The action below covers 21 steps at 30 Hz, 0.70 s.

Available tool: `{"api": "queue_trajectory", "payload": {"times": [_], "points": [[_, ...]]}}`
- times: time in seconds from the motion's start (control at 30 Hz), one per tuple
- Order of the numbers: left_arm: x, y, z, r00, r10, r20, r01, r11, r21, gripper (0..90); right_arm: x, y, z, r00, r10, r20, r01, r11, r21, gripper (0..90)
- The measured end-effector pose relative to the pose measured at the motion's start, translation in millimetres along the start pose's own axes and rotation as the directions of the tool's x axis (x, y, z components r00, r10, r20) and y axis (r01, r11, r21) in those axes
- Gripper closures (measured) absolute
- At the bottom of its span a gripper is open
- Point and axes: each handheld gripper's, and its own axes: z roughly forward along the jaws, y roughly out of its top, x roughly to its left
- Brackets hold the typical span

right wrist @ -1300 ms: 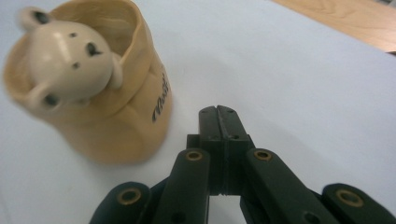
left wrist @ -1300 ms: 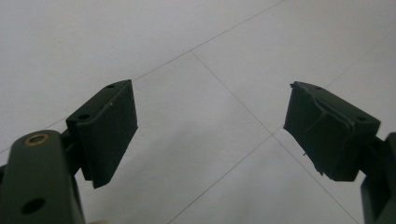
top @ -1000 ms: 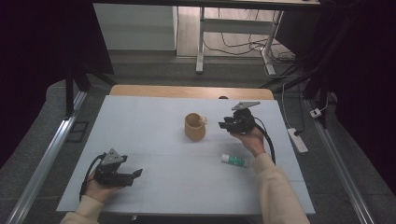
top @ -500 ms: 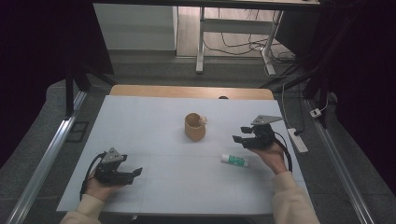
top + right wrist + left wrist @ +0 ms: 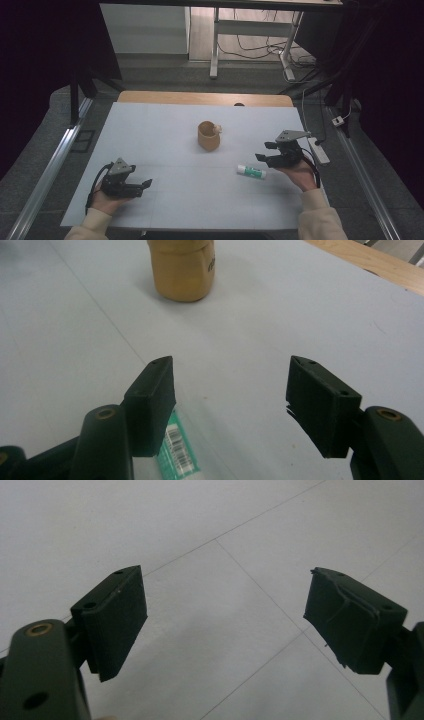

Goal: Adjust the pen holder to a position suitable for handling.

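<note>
A tan wooden cup stands upright near the middle of the pale blue table, with something small and pale at its rim; its base shows as the cup in the right gripper view. A white tube with a green label lies flat to the cup's front right, and the tube sits just under my right gripper's left jaw. My right gripper hovers open just right of the tube, empty. My left gripper rests open and empty on the table's front left.
A bare wooden strip runs along the table's far edge. A white power strip lies off the table's right edge. Metal rails flank the table, and desk legs with cables stand beyond it.
My right gripper has moved from beside the cup rightward and toward the person, ending above the table just right of the tube. The left gripper has stayed put.
</note>
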Motion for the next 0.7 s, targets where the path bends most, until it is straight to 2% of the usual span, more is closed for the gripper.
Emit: {"api": "queue_trajectory", "payload": {"times": [0.43, 0.7], "points": [[-0.9, 0.2, 0.0, 1.0, 0.005, -0.002, -0.005, 1.0, 0.004, 16.7, 4.3, -4.6, -7.9, 0.9987, -0.02, -0.047, 0.022, 0.999, 0.033, 35.4], [-1.5, 0.0, -0.4, 1.0, 0.007, -0.003, -0.007, 1.0, 0.005, 16.8, 18.8, 6.5, 2.2, 0.9918, -0.088, -0.093, 0.096, 0.992, 0.085, 35.1]]}}
